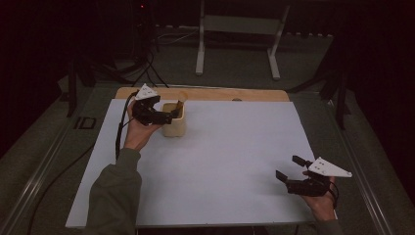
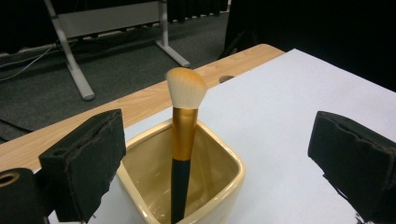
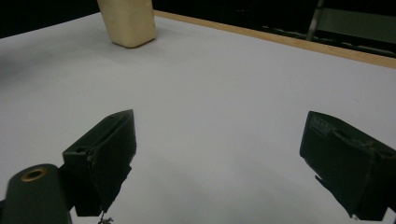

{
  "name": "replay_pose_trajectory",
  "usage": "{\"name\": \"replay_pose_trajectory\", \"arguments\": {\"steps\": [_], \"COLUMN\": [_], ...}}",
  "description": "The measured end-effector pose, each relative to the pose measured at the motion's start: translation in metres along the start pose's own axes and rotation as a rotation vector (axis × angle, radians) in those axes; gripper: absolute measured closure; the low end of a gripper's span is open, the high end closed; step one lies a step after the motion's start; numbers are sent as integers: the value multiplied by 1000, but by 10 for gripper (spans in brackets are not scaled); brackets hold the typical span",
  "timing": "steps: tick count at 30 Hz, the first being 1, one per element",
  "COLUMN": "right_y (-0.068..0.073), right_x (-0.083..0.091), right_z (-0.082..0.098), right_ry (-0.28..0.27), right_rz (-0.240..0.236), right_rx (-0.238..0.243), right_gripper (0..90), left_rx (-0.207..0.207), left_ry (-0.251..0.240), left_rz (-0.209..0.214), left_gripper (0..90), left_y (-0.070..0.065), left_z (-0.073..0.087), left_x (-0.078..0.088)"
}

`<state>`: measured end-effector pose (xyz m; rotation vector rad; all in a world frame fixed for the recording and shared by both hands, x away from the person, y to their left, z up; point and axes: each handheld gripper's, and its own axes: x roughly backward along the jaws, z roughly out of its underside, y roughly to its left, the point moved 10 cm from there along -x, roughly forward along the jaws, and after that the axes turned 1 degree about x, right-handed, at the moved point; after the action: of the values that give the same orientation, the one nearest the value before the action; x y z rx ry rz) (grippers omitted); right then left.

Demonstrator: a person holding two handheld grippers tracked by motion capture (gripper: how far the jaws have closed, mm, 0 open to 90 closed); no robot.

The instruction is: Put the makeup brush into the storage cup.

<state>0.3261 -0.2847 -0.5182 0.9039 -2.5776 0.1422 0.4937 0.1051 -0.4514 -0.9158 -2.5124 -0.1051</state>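
Note:
A cream square pot point(image 1: 174, 122) point(image 2: 224, 168) point(image 3: 127, 21) stands on the white sheet toward the back left of the table. A makeup brush point(image 2: 182, 135) point(image 1: 179, 104) with a black and gold handle stands in it, pale bristles up, leaning on the rim. My left gripper point(image 1: 172, 116) point(image 2: 217, 158) hovers at the pot's left side, jaws wide apart and open, with the brush and pot seen between them and untouched. My right gripper point(image 1: 288, 168) point(image 3: 219, 163) is open near the table's front right corner, nothing between its jaws.
The white sheet point(image 1: 220, 161) covers most of the wooden table point(image 1: 220, 94), whose back edge has a small hole point(image 2: 226, 79). A metal stand point(image 1: 240, 29) is on the floor beyond. A cable point(image 1: 119, 132) trails from the left gripper along the forearm.

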Motion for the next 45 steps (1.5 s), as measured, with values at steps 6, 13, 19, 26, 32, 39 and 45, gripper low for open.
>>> {"name": "replay_pose_trajectory", "arguments": {"steps": [6,13,19,26,32,39,45], "right_y": [0,-1,-1,-1,-1,-1,-2], "right_x": [0,1,0,0,-1,-1,-1], "right_z": [0,0,0,0,0,1,1], "right_ry": [-1,-3,-1,-2,1,1,0], "right_rz": [1,7,5,6,8,8,7], "right_rx": [-1,-2,-1,-2,-2,-1,-6], "right_gripper": [107,107,107,107,107,107,107], "left_rx": [-8,-6,-2,-7,-11,-14,-16], "left_ry": [-5,0,-6,-2,6,4,-7], "left_rz": [-2,21,31,32,30,35,40], "left_gripper": [48,48,40,38,38,38,38], "left_y": [-1,-3,-4,-4,-4,-7,-13], "left_z": [0,3,9,22,32,39,44], "left_x": [4,9,17,27,34,39,45]}}
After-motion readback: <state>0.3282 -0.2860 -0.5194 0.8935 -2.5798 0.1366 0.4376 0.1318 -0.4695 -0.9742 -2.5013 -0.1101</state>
